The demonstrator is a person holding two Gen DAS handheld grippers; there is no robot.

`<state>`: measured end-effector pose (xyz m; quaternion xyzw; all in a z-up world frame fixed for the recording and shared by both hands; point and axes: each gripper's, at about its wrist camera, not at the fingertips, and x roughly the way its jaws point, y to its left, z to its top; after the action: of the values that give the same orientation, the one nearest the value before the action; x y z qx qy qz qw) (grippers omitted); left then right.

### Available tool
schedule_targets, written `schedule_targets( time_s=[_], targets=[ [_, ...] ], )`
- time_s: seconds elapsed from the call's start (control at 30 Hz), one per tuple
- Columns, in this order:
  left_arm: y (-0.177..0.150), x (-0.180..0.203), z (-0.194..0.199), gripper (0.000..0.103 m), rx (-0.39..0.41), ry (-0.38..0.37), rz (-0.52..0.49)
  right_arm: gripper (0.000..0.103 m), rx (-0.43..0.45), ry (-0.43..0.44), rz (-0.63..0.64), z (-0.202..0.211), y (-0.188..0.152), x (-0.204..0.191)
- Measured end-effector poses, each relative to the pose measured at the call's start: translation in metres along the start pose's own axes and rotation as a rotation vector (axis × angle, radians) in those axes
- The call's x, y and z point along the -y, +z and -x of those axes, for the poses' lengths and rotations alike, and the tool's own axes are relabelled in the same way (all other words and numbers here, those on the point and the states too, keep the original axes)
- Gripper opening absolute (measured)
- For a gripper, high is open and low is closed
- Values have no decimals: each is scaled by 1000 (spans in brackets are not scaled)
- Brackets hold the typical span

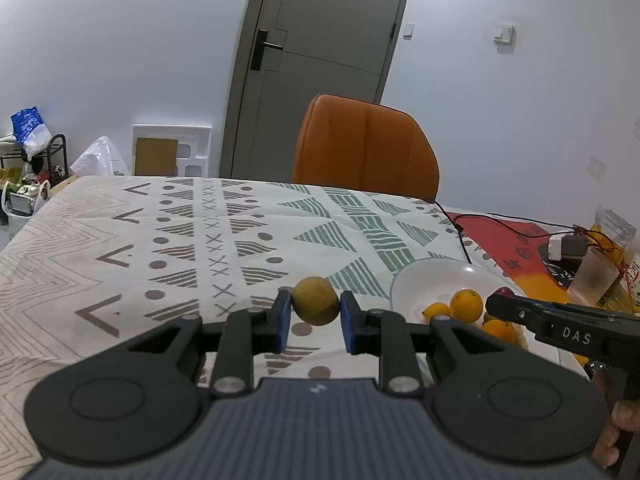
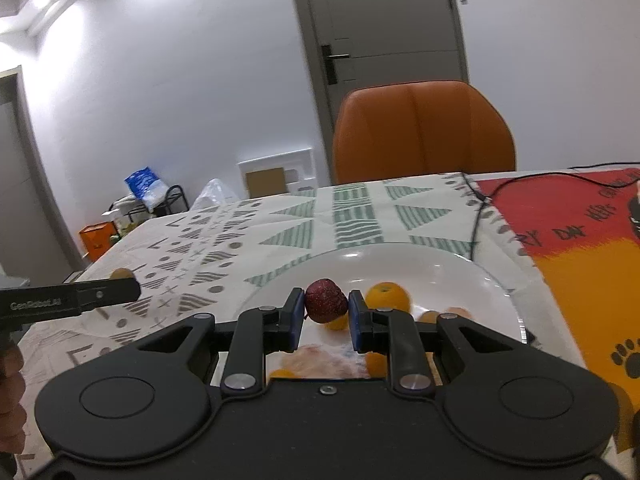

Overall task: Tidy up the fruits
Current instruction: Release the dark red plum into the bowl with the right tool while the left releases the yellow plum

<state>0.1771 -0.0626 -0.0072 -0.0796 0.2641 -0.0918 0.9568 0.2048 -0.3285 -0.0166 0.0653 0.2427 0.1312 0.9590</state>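
My left gripper (image 1: 315,312) is shut on a dull yellow round fruit (image 1: 315,300) and holds it above the patterned tablecloth, left of the white plate (image 1: 424,280). My right gripper (image 2: 326,312) is shut on a dark red fruit (image 2: 326,300) and holds it over the white plate (image 2: 440,272). Several oranges lie in the plate; one orange (image 2: 387,297) sits just right of the red fruit, and oranges (image 1: 466,305) also show in the left wrist view. The right gripper's body (image 1: 560,324) reaches over the plate in the left wrist view.
An orange chair (image 1: 366,148) stands at the table's far side. A black cable (image 1: 456,224) runs across the cloth to a red and orange mat (image 2: 580,232). A plastic cup (image 1: 592,282) and small devices stand at the right. Bags and a rack stand on the floor at left.
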Motion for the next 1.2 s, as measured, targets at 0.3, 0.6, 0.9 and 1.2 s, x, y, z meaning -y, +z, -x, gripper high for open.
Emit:
schedule_targets(
  time_s=[0.3,0.6,0.9,1.2],
  targets=[
    [2,16,-11,24,-11,-23,-21,29,17,-17,-38,6,-1,19],
    [4,36,-20,24,-20,-49,-58,30,22,-15,-58,17,-5,27],
    [6,62,-32,24,-35,-84,-106,41,29,-29,-94,25,-12,39],
    [10,83,-42,28,-27,-85,-138,41,39,-15,-92,33,-16,43]
  ],
)
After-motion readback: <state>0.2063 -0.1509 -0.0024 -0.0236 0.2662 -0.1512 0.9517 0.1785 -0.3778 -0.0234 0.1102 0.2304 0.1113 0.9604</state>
